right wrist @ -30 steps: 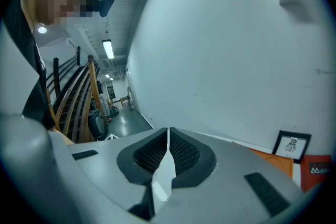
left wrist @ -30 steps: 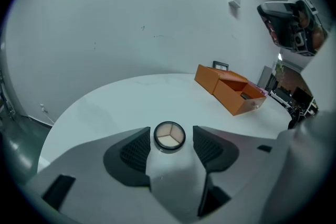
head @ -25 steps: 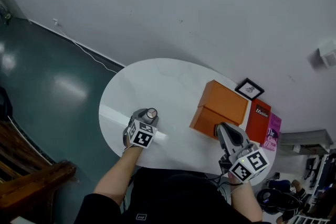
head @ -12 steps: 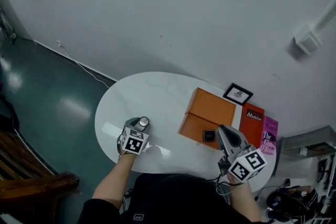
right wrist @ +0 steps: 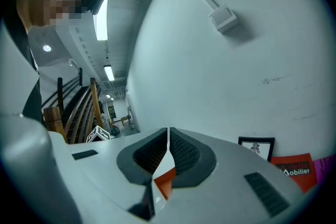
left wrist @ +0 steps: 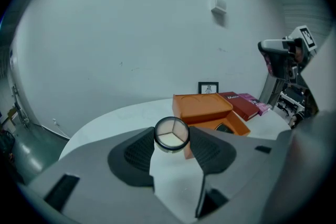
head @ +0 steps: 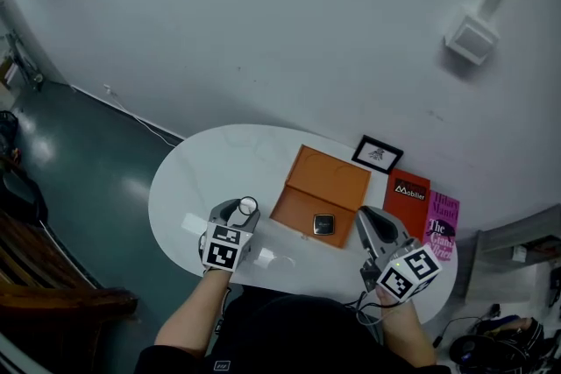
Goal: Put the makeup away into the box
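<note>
The left gripper [left wrist: 170,137] is gripping a round compact [left wrist: 171,134] between its pad tips. The jaws are standing wide because the case is broad, and each pad is pressing on the rim at one side. The compact's clear three-shade face is turning back toward the gripper's camera. It is riding clear of the white table [head: 188,188], probably so it can pass over the box wall.

The orange box [left wrist: 202,105] is lying ahead of these jaws and a little to their right, with its lid folded back. A dark square compact [head: 323,224] is already sitting in the tray, with bare room beside it.

The right gripper [right wrist: 168,136] is keeping its jaws pressed together on nothing. Only a sliver of orange is showing below their tips. It seems to be idling beside the box, leaving the opening free for the left.
</note>
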